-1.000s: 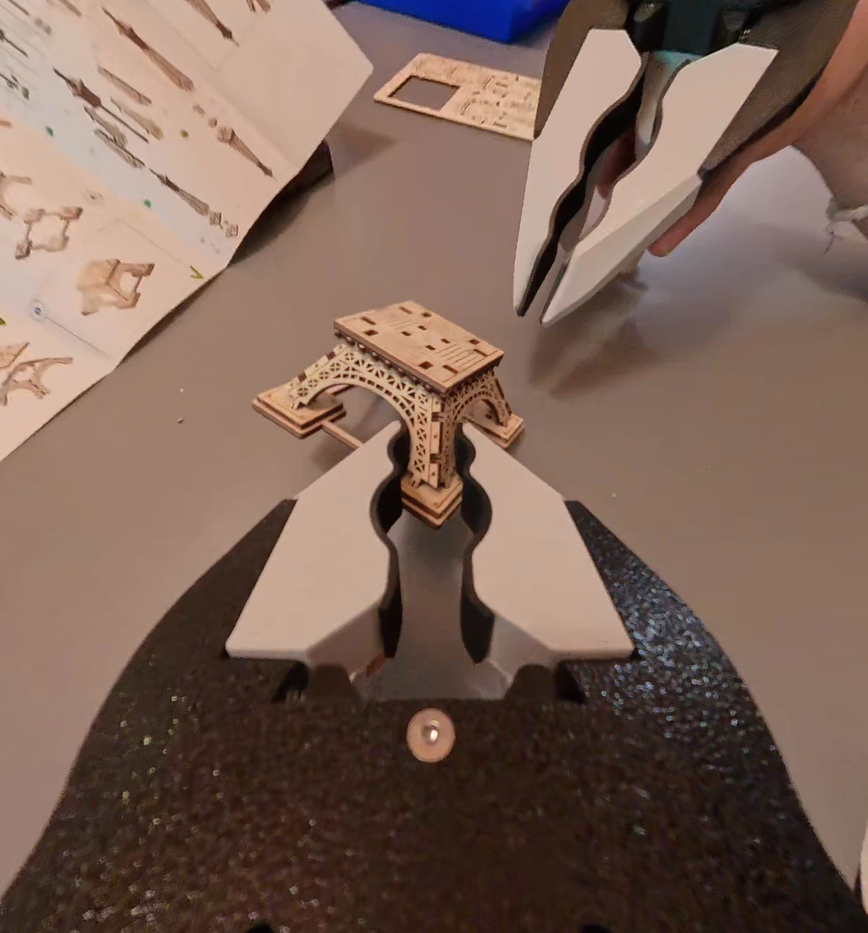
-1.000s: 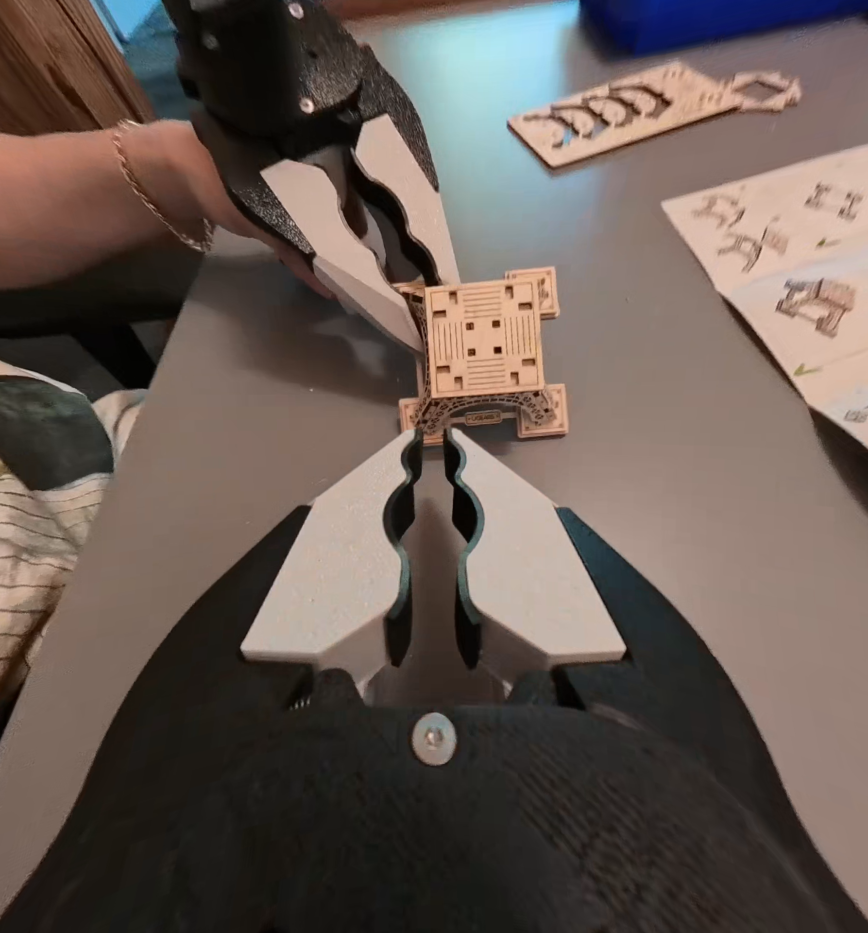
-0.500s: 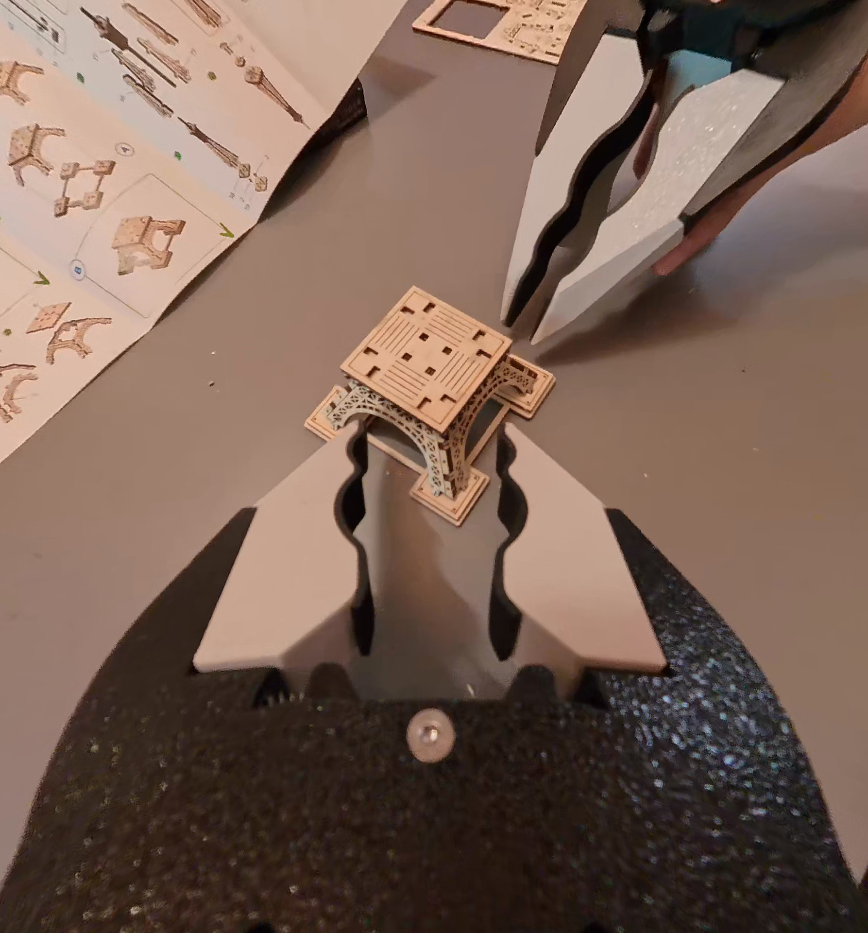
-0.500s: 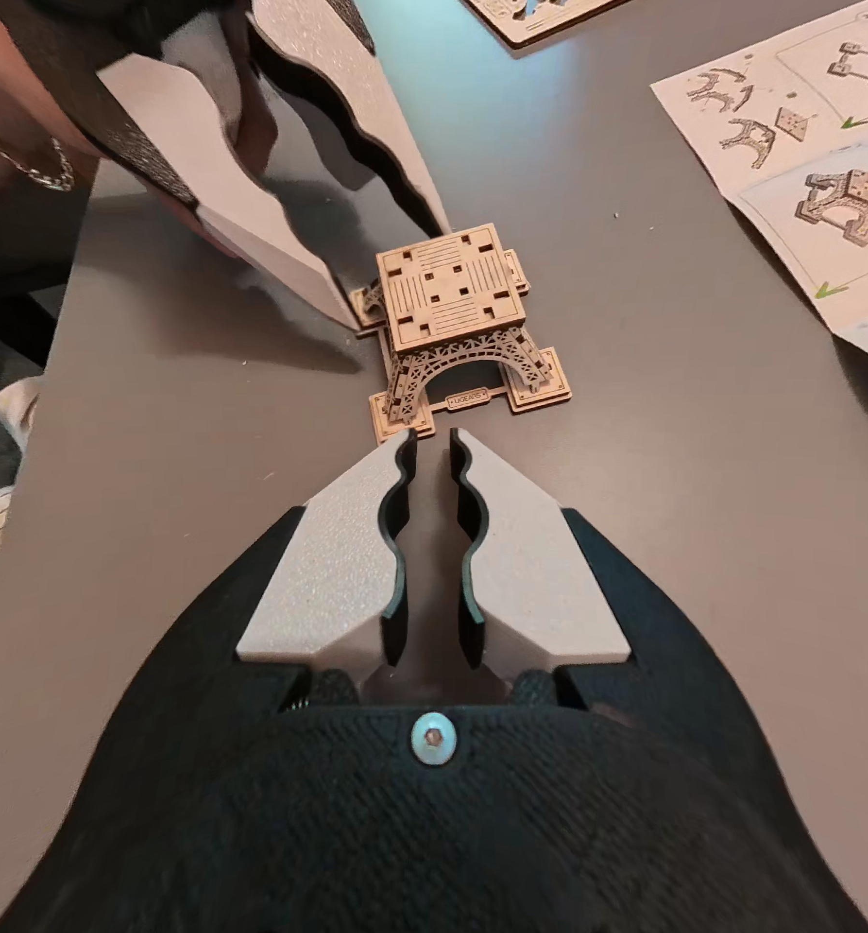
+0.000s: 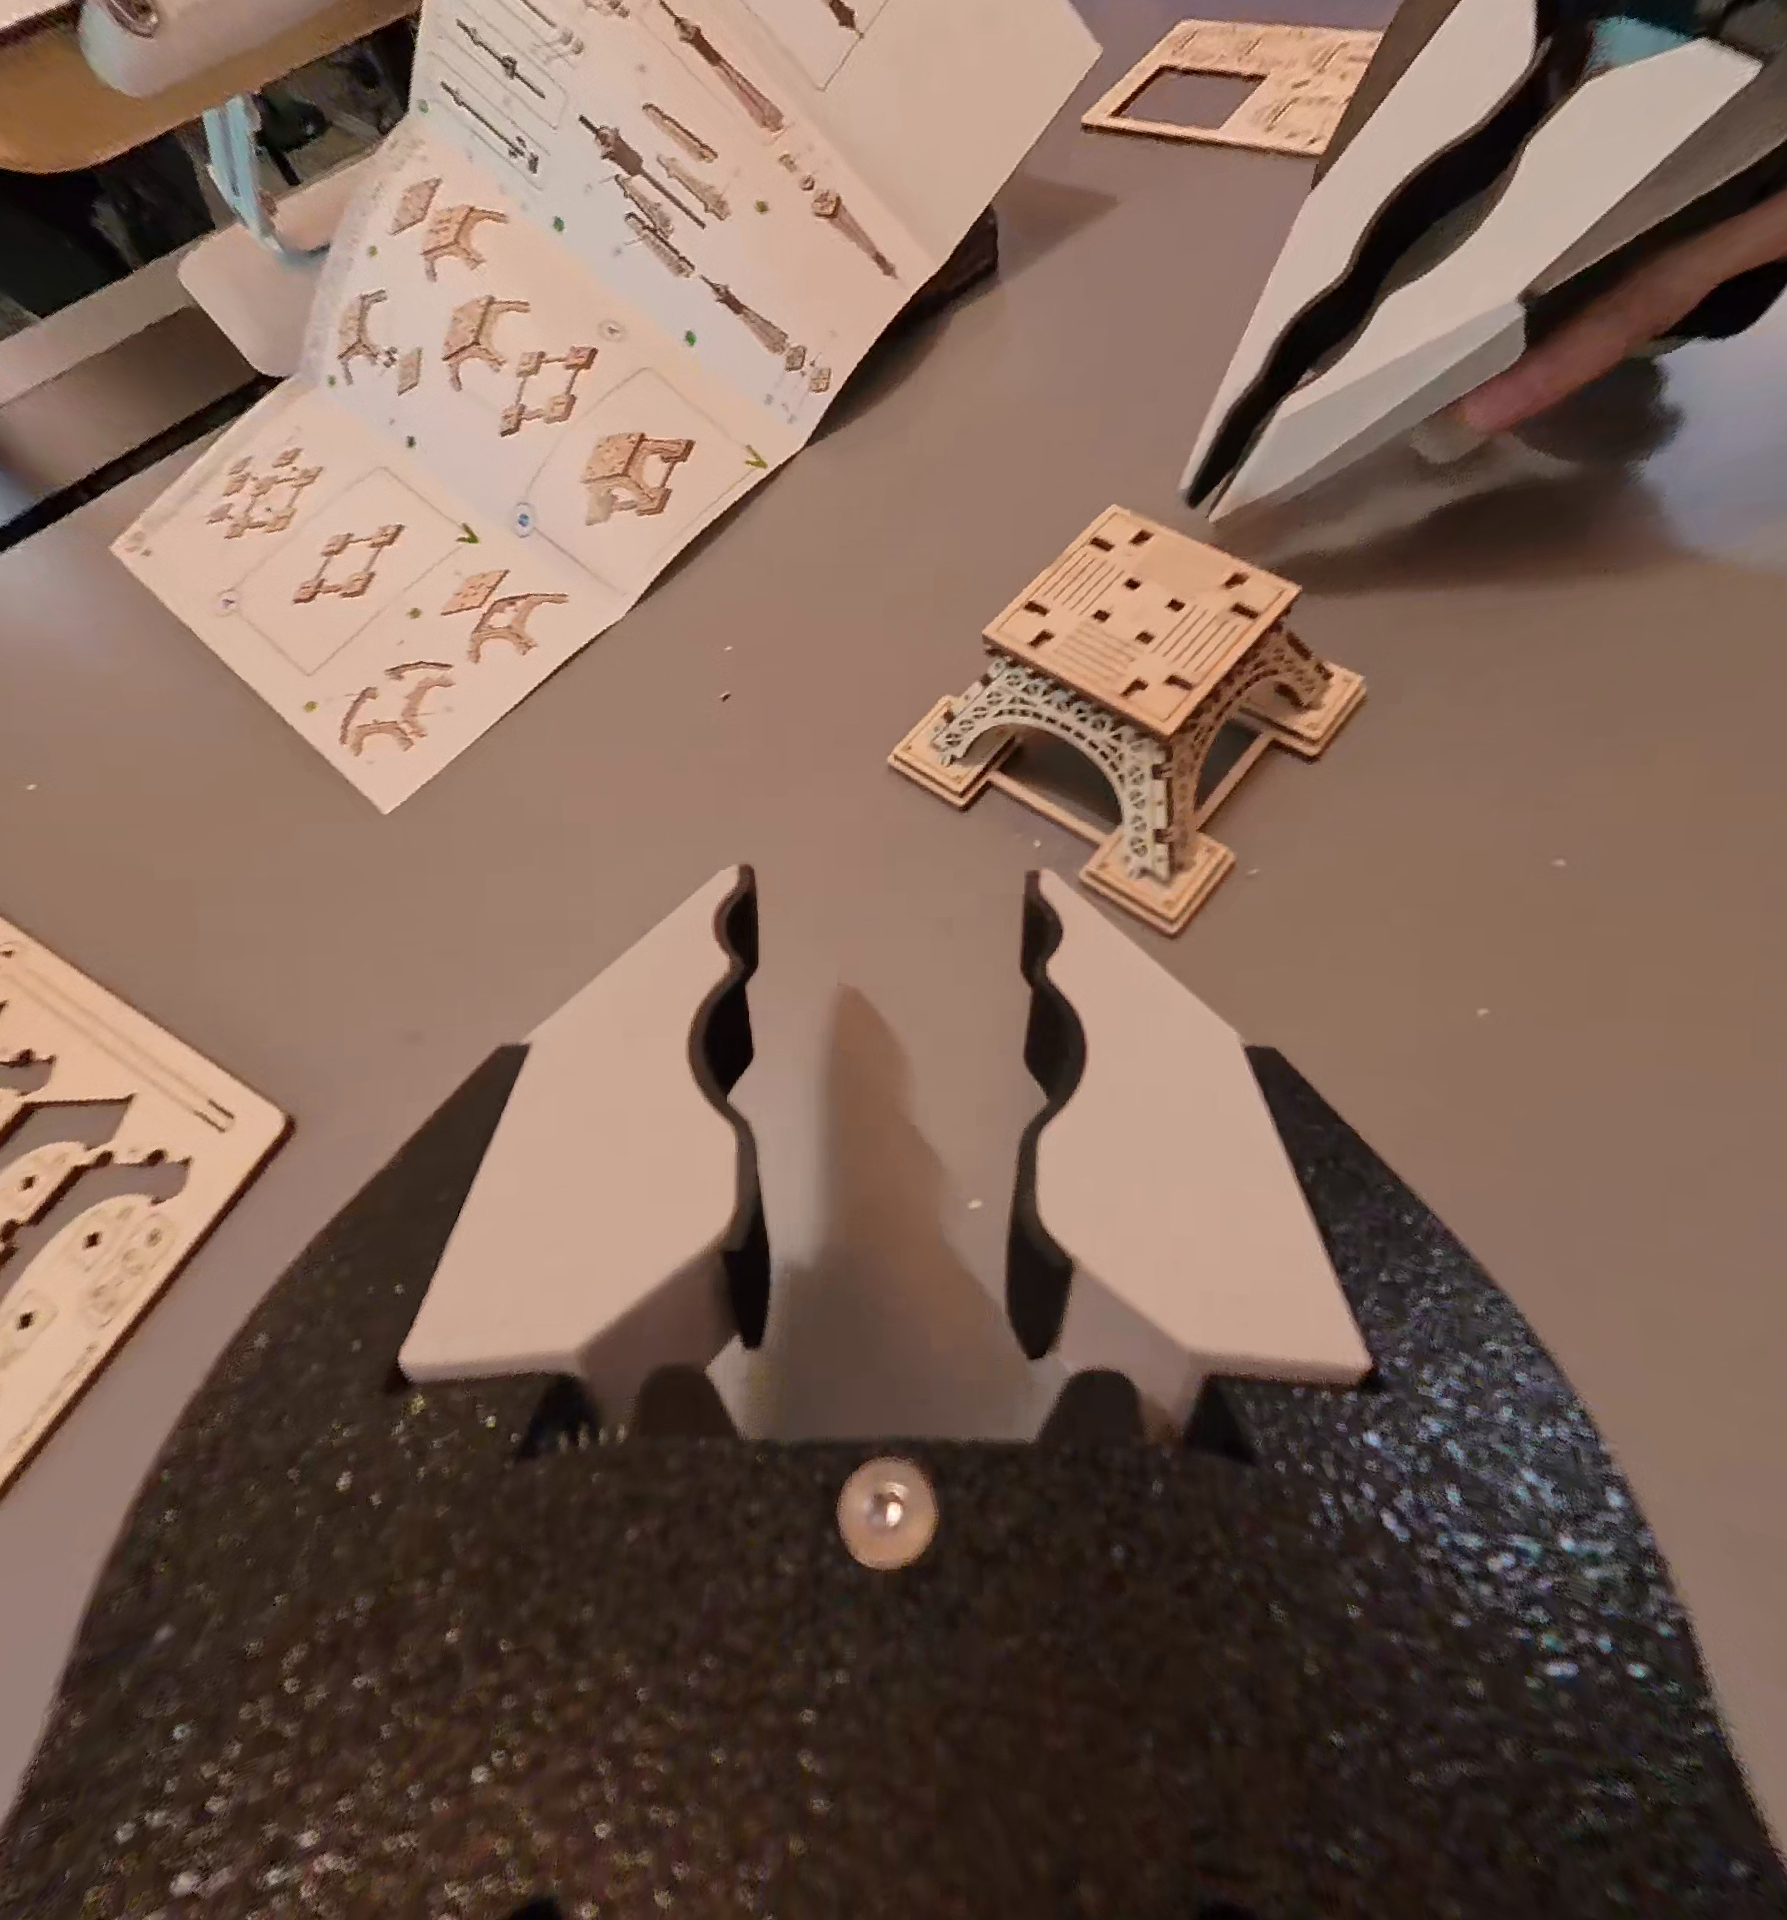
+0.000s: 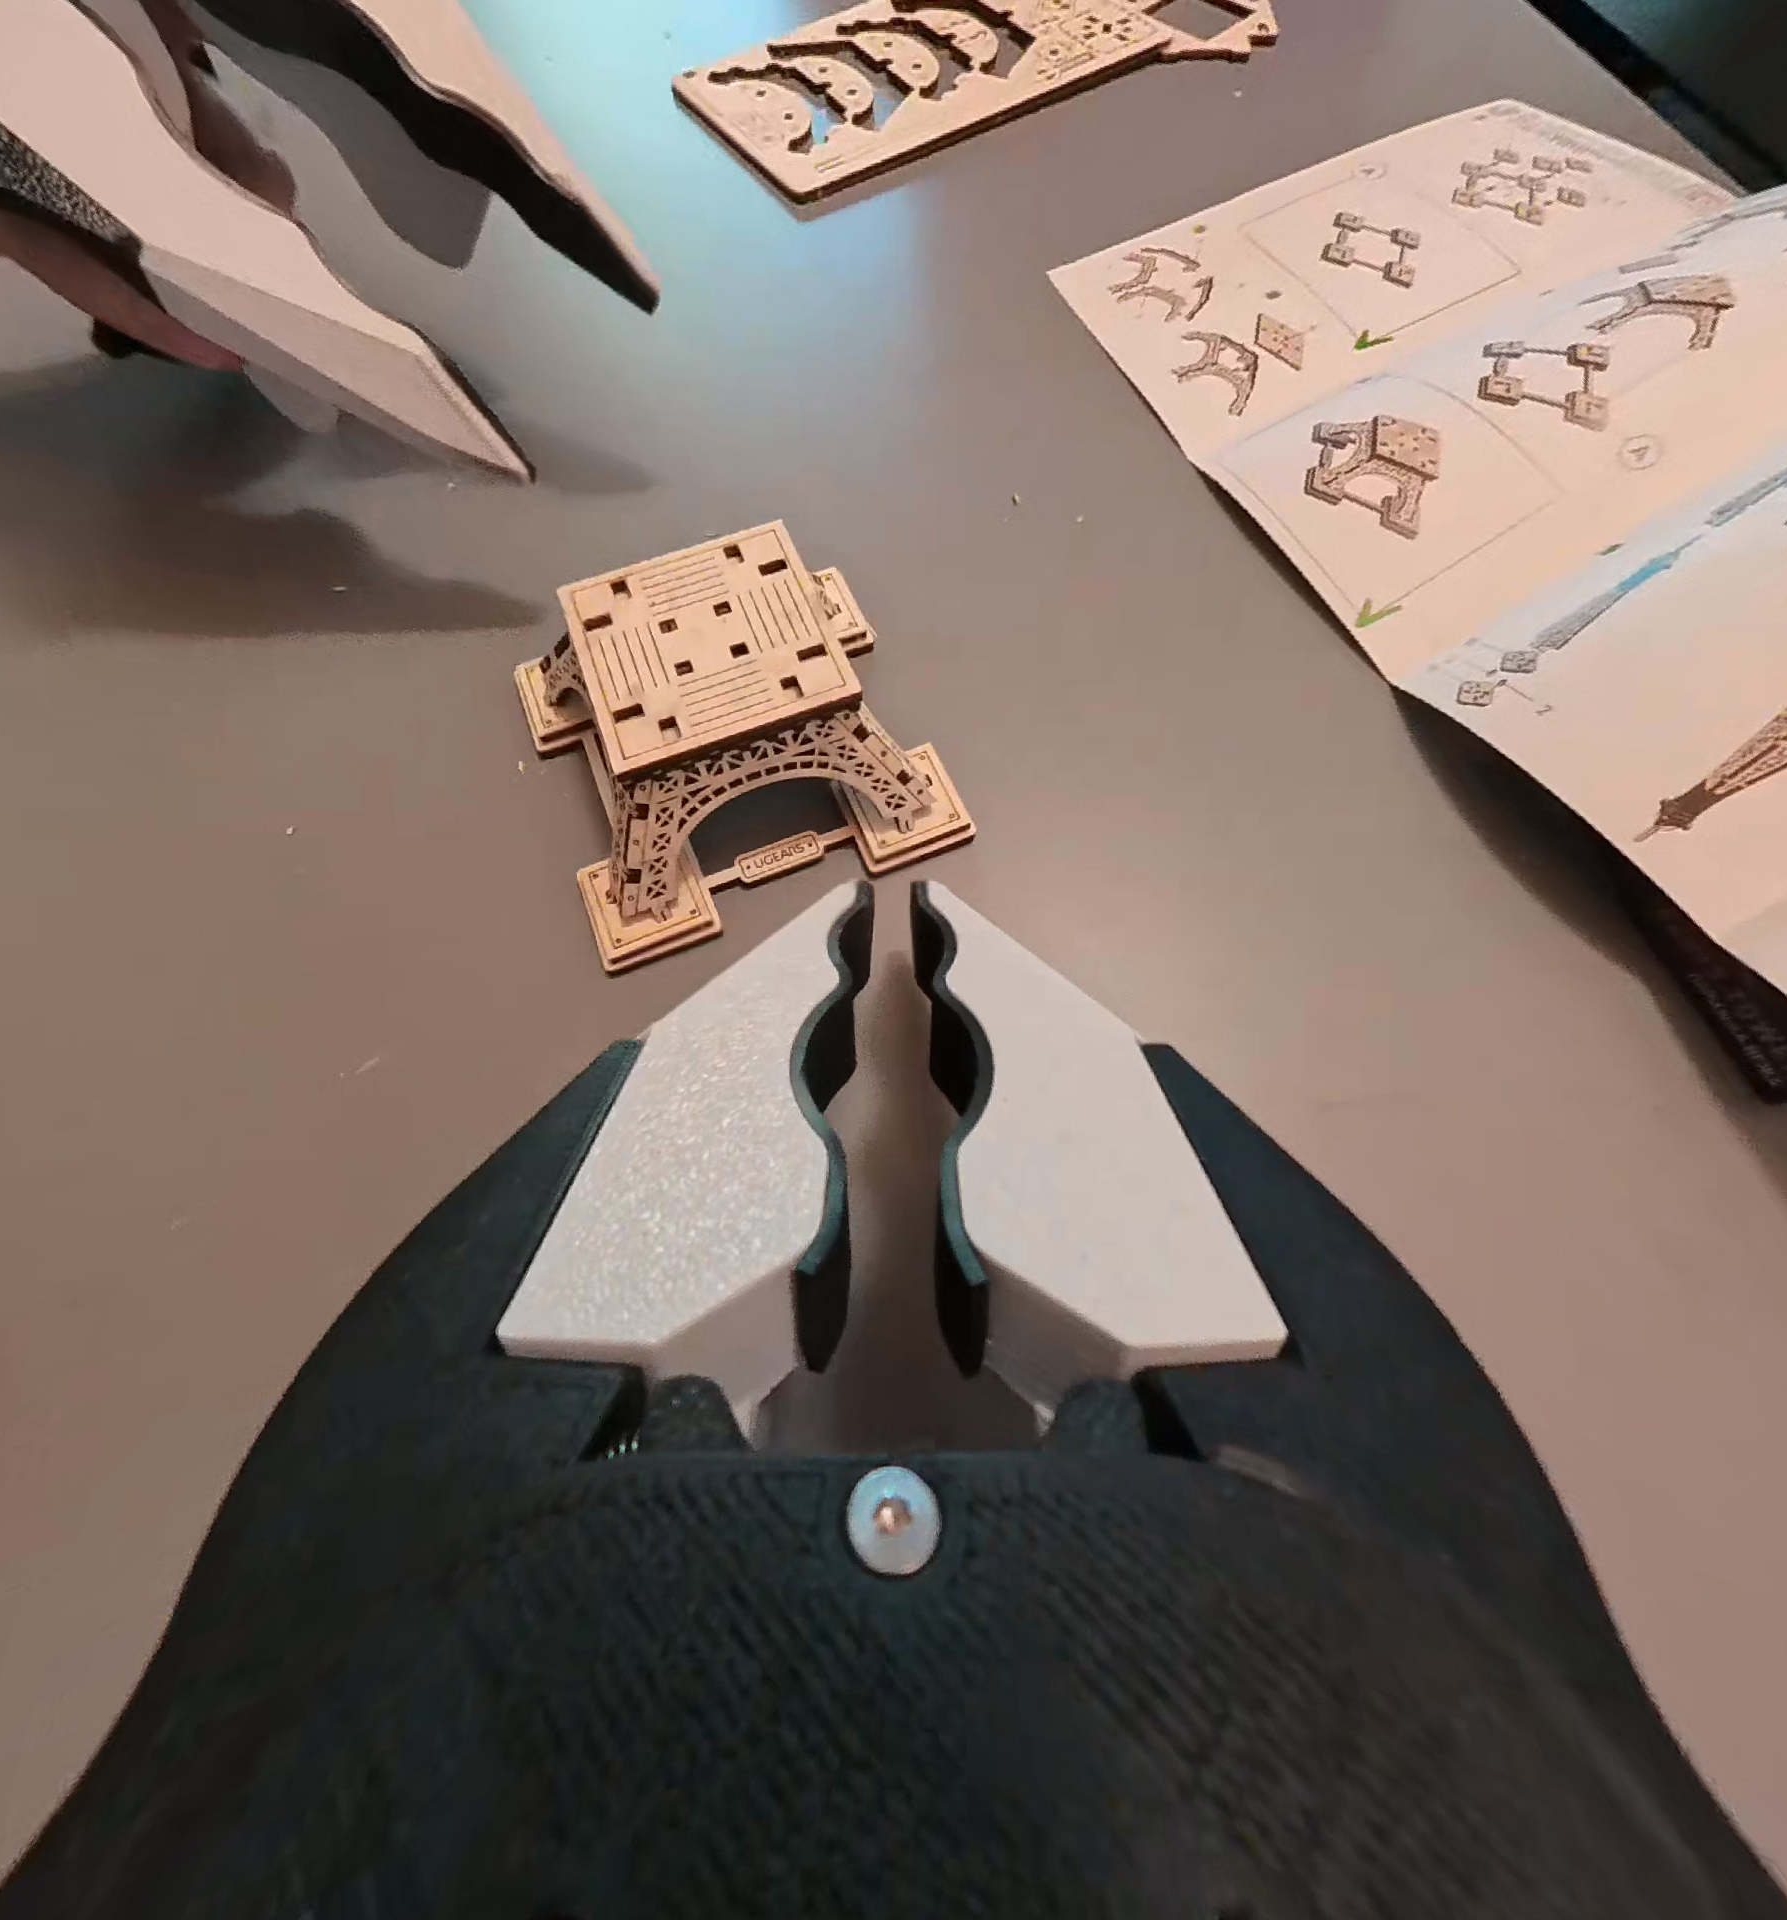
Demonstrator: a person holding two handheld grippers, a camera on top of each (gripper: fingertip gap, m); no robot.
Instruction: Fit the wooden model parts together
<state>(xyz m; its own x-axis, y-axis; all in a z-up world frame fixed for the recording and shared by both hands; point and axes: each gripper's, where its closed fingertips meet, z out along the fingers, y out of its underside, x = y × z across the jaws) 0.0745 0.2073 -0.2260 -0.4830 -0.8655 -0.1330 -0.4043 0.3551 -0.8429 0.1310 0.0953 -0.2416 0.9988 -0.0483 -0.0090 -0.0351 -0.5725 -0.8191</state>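
The left gripper [image 5: 889, 883] stands wide, empty, above the grey worktop [image 5: 1491, 1039]. The right gripper [image 6: 891, 894] is narrowed to a thin slit between its tips and holds nothing.

Landmark: the wooden tower base [image 5: 1138, 717]. It stands upright on the worktop on four footed legs, arched lattice sides under a flat square deck with cut slots.

- The left gripper is just short of the tower base's nearest foot and offset to one side, not touching.
- In the right wrist view the right gripper's tips sit just in front of the tower base [image 6: 733, 727], close to the thin bar joining its two nearest feet. That bar bears a small engraved plate with writing.
- In the left wrist view the right gripper [image 5: 1206, 509] shows beyond the tower base, tips near the deck's far corner, apart from it.
- An unfolded instruction sheet [image 5: 577, 416], printed with assembly drawings and green arrows, lies beyond the tower base; its far part rises off the worktop.
- A laser-cut wooden parts sheet [image 5: 58, 1195] with empty arch-shaped cut-outs lies well apart from the tower base.
- A second wooden parts sheet [image 5: 1232, 88], with a square opening, lies further away.
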